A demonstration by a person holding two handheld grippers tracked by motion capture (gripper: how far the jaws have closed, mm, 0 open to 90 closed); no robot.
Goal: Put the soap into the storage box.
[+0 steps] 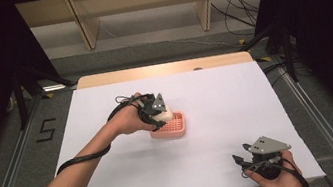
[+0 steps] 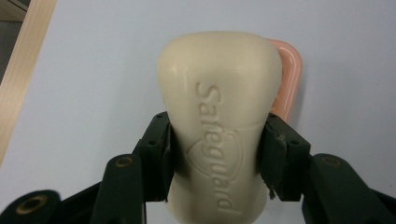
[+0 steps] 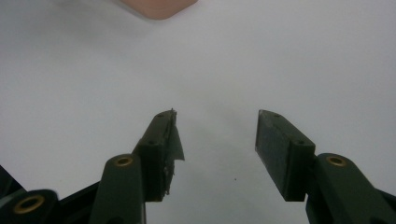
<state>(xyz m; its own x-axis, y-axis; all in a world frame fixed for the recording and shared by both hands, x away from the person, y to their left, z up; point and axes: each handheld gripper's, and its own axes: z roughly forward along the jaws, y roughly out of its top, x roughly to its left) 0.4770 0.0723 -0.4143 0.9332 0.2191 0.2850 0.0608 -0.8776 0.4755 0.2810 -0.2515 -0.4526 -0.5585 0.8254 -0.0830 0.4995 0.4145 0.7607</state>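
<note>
We are gripping the cream soap bar (image 2: 219, 121) marked Safeguard in our left hand-held gripper (image 1: 156, 110), hovering over the pink soap dish (image 1: 176, 127) mid-counter (image 1: 218, 115). At five o'clock, our right hand-held gripper (image 3: 217, 140) is gaping wide, holding nothing.

A cream soap (image 2: 219, 121) embossed "Safeguard" is clamped between the jaws of the left gripper (image 2: 217, 158), and a pink tray (image 2: 288, 79) is seen behind it.

Left claw (image 2: 217, 154) clamped on soap (image 2: 219, 116); right claw (image 3: 217, 149) agape.
</note>
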